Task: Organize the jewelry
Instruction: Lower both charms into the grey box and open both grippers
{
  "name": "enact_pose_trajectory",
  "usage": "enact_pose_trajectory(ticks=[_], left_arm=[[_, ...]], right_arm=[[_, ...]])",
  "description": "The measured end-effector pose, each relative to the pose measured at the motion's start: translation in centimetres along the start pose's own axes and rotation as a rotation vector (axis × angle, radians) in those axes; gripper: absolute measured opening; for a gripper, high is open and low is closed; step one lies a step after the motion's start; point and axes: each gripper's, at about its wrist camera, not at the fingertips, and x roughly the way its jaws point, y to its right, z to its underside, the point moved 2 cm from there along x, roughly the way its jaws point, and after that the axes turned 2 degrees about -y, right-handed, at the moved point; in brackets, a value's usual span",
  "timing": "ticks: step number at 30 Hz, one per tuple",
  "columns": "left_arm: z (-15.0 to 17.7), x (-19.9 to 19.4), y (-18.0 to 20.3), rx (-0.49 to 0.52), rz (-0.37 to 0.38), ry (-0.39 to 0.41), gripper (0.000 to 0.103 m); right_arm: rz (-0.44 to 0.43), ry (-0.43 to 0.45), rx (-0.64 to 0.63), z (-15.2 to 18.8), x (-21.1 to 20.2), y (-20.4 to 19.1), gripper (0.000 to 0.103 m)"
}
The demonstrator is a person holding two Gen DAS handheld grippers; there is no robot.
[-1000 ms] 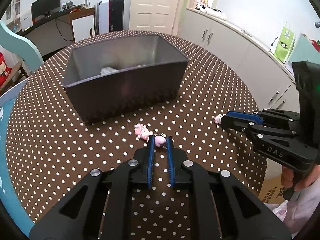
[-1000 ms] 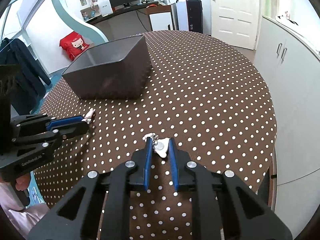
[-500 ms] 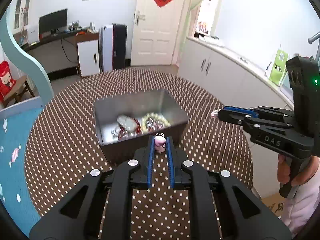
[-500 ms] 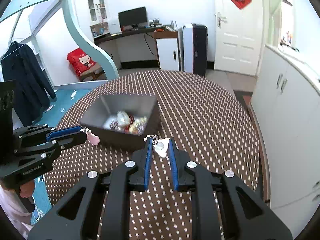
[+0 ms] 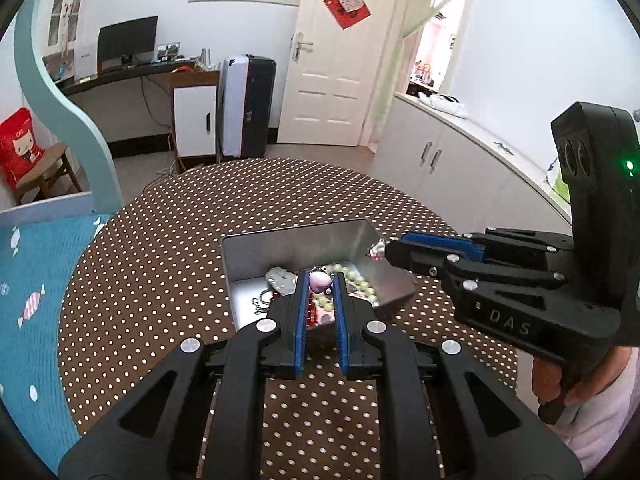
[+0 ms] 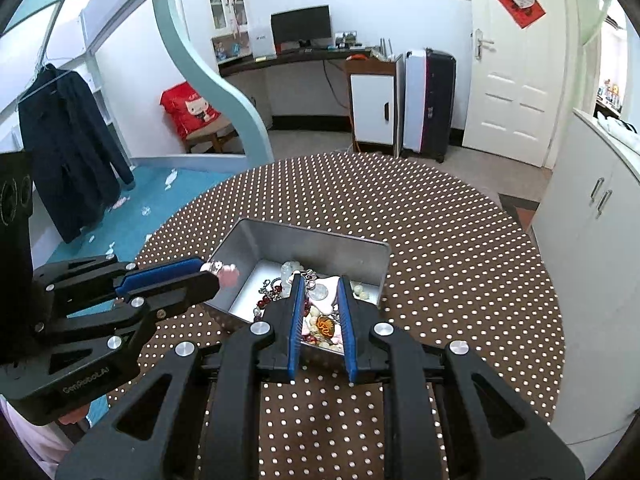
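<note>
Now, from left to right: the left gripper [image 5: 318,282] has its fingers nearly closed on a small pink charm [image 5: 320,280], held above the open metal tin [image 5: 256,250] on the polka-dot bench [image 5: 160,264], while the right gripper [image 6: 319,292] pinches a pale charm with a round tag [image 6: 322,291] over the same tin. Both pieces look light, hard and slippery on loose chains, so the solid bead is probably the safest place to grip. Beads and chains [image 6: 320,326] already crowd the tin's floor, and the two grippers sit close enough that they could bump.
</note>
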Motion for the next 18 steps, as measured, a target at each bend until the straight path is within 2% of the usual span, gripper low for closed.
enact_pose_trajectory(ticks=[7, 8, 9, 10, 18], left_arm=[[-0.2, 2.3, -1.5, -0.020, 0.014, -0.037, 0.013], [-0.2, 2.5, -1.5, -0.018, 0.016, -0.043, 0.013], [-0.2, 2.7, -1.7, -0.017, 0.016, -0.047, 0.013], [-0.2, 2.9, -1.7, -0.015, 0.014, -0.051, 0.013], [-0.2, 3.8, -1.9, -0.024, 0.010, -0.077, 0.014]], right_arm=[[-0.005, -0.059, 0.026, -0.2, 2.2, -0.3, 0.019], [-0.003, -0.062, 0.040, -0.3, 2.3, -0.1, 0.034], [0.010, -0.061, 0.061, -0.3, 2.3, 0.2, 0.054], [0.024, -0.057, 0.070, -0.4, 2.2, 0.3, 0.058], [0.051, -0.058, 0.098, 0.0, 1.5, 1.1, 0.062]])
